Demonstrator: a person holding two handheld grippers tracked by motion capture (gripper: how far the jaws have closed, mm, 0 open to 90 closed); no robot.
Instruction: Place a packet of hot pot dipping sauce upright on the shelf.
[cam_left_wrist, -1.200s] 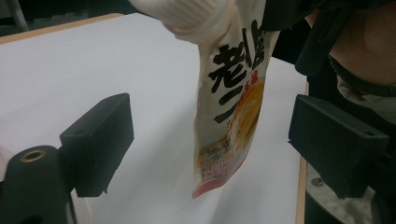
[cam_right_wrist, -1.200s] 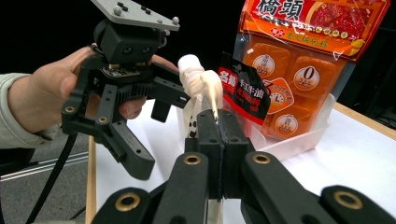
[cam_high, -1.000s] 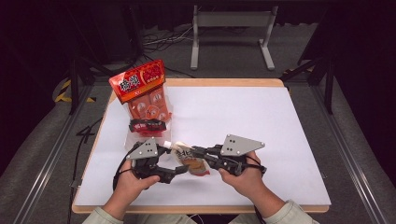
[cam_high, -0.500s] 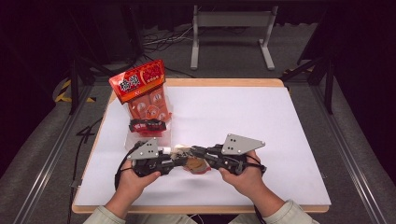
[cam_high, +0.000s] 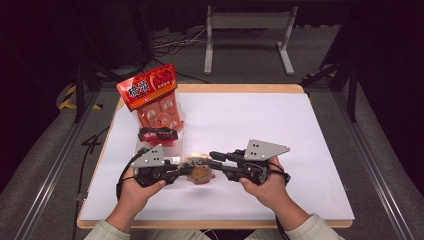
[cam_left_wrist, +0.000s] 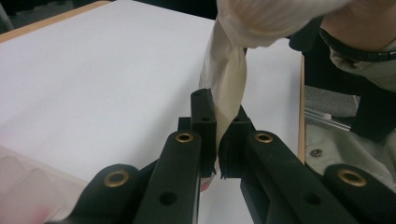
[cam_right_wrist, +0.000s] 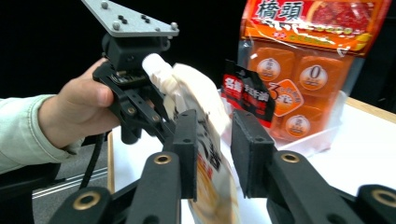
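White tabletop (cam_high: 260, 130) carries two things. Near its front edge, one small sachet (cam_high: 200, 169) hangs between two grippers: left gripper (cam_left_wrist: 218, 140) clamped on its edge, right gripper (cam_right_wrist: 215, 154) jaws just opening, sachet loose between them. Beyond, by the back-left corner, one orange snack bag (cam_high: 152, 102) stands; the right half lies bare.

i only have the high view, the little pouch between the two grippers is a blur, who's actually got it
Observer: The left gripper is clamped shut on a thin edge of the small pouch.
Operator: and the right one
Observer: The right gripper has just been opening; the small pouch lies between its pads, with a gap on one side.
Operator: what's behind it
Observer: The orange snack bag stands upright in a clear tray.
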